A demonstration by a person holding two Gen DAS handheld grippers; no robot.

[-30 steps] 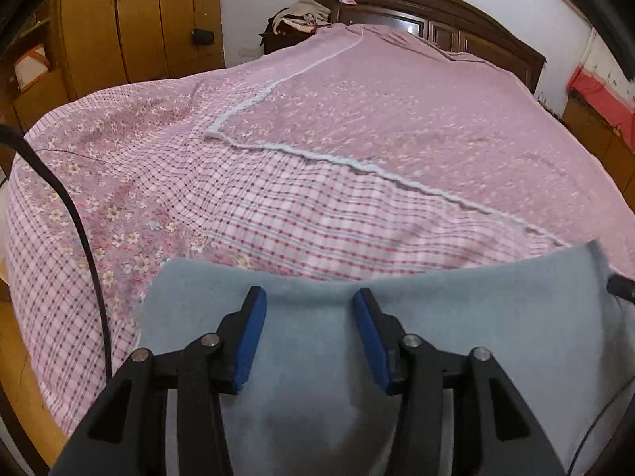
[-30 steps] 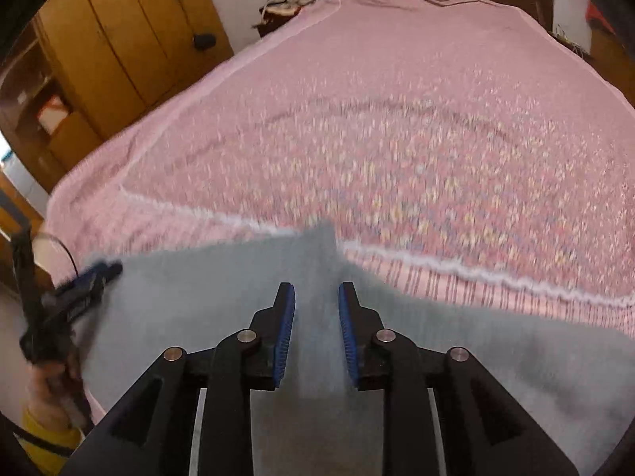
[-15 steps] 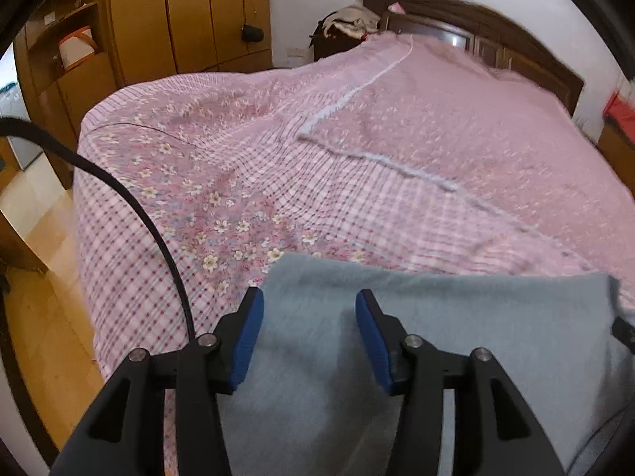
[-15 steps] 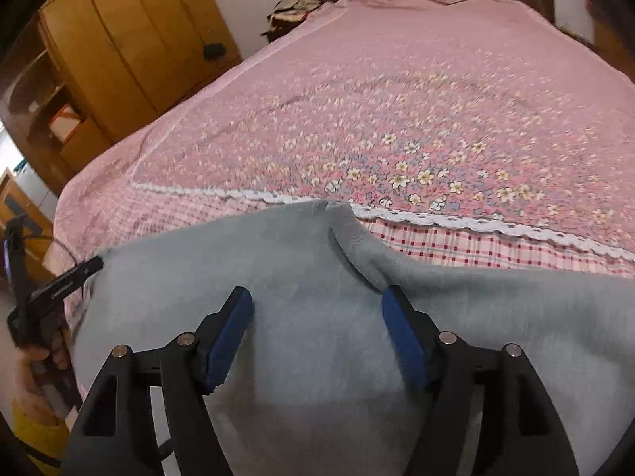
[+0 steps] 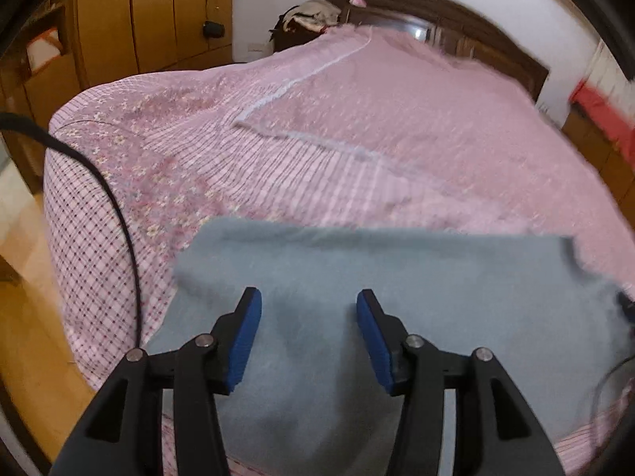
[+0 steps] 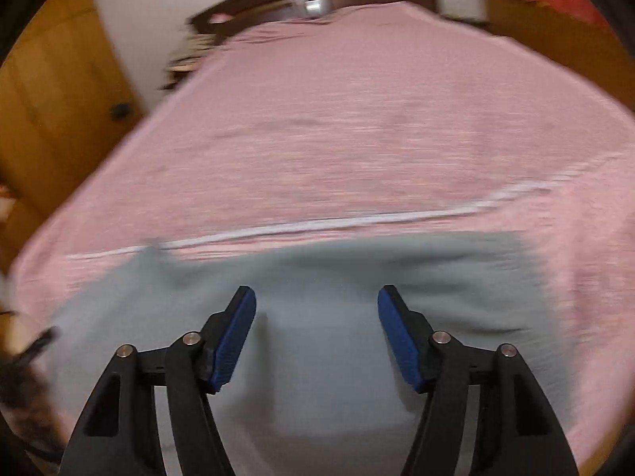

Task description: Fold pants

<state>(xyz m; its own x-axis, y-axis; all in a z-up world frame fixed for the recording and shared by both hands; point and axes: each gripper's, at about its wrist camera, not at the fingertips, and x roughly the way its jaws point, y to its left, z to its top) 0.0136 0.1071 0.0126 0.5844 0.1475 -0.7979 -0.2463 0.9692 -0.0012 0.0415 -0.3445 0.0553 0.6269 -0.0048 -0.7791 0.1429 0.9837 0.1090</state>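
At the far left of the left wrist view stood the wooden wardrobe (image 5: pixel 131 20), its doors shut; an open shelf niche beside it held something red and white (image 5: pixel 43 45), too blurred to name. A black cable (image 5: pixel 119 214) curved down past the corner of the bed (image 5: pixel 357 139), which was covered by a pink floral and checked bedspread. A heap of clothes (image 5: pixel 309 16) sat on a dark piece of furniture by the headboard (image 5: pixel 456 27); whether it sat in a container I could not tell.

The pants (image 5: pixel 397 277), a grey-blue folded slab, lay flat on the near end of the bed, close to its left corner. The left tongs (image 5: pixel 308 337) hung over the pants' near left part with the blue pads set apart at a middling gap, pressing on nothing, cloth showing between them.

In the right wrist view, heavily blurred, the pants (image 6: pixel 317 317) stretched across the lower frame beneath the bedspread's white lace line (image 6: pixel 357 222). The right tongs (image 6: pixel 316 333) stood over the cloth, jaws spread, having just been opening and then closing a little, with no fold pinched between the pads. At the left edge a dark blur (image 6: pixel 27 357) showed, too smeared to name.
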